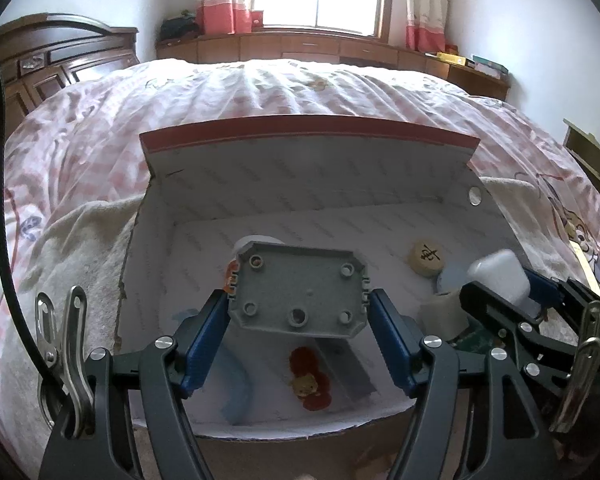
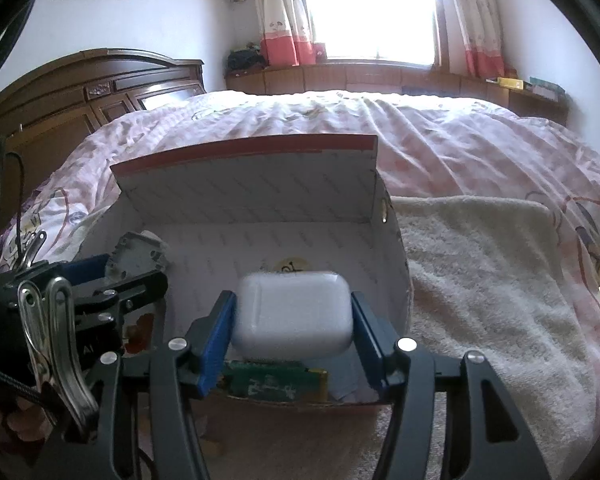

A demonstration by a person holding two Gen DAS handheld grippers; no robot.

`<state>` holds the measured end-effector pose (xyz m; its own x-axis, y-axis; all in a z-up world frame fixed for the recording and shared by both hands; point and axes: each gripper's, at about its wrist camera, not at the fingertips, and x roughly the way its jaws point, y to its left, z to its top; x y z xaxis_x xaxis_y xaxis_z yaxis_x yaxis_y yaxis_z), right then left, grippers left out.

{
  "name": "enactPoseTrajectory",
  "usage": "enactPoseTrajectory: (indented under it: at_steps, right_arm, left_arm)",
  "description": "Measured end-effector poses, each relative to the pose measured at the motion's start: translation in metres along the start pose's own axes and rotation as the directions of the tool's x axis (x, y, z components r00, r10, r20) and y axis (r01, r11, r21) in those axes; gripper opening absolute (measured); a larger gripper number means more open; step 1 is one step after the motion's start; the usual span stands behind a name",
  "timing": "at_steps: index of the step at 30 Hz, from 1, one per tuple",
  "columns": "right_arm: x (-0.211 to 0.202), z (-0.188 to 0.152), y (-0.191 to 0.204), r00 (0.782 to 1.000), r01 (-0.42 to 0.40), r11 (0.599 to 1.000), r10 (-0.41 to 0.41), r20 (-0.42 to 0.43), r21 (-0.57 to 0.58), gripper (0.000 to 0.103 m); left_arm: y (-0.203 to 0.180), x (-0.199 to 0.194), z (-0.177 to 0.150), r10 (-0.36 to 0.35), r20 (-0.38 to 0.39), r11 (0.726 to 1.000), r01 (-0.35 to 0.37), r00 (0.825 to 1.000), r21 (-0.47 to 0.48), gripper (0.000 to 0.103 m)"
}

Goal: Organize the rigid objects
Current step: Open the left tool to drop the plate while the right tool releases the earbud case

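My left gripper [image 1: 299, 304] is shut on a grey plastic plate with screw holes [image 1: 298, 290] and holds it above the open white cardboard box [image 1: 300, 184]. My right gripper [image 2: 293, 320] is shut on a white earbud case [image 2: 293, 314] over the box's right half; the case also shows in the left wrist view [image 1: 498, 274]. In the box lie a round wooden chess piece [image 1: 427, 257], a red charm with a gold figure [image 1: 310, 384], a roll of tape [image 1: 444, 314], a clear rectangular piece [image 1: 346, 368] and a green circuit board [image 2: 274, 382].
The box sits on a cream towel [image 2: 492, 280] spread on a bed with a pink quilt [image 1: 260, 88]. A dark wooden headboard [image 2: 92, 92] is at the left. A window with curtains [image 2: 372, 8] and a low cabinet are behind the bed.
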<state>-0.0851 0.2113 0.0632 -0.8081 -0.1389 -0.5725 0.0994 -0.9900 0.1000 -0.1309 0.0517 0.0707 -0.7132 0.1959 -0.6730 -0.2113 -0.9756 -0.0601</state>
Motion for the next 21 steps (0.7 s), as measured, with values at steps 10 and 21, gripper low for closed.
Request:
enactPoseTrajectory:
  at_steps: [10, 21]
  right_arm:
    - [-0.0015, 0.0005, -0.0034, 1.000, -0.018, 0.999, 0.018, 0.005, 0.028, 0.066]
    - [-0.0088, 0.0000, -0.0059, 0.999, -0.039, 0.997, 0.038, 0.021, 0.065, 0.068]
  left_arm:
    - [0.0045, -0.0015, -0.0017, 0.005, -0.002, 1.000, -0.005, 1.000, -0.019, 0.072]
    - [0.0017, -0.0088, -0.0014, 0.014, 0.020, 1.000, -0.014, 1.000, 0.010, 0.073]
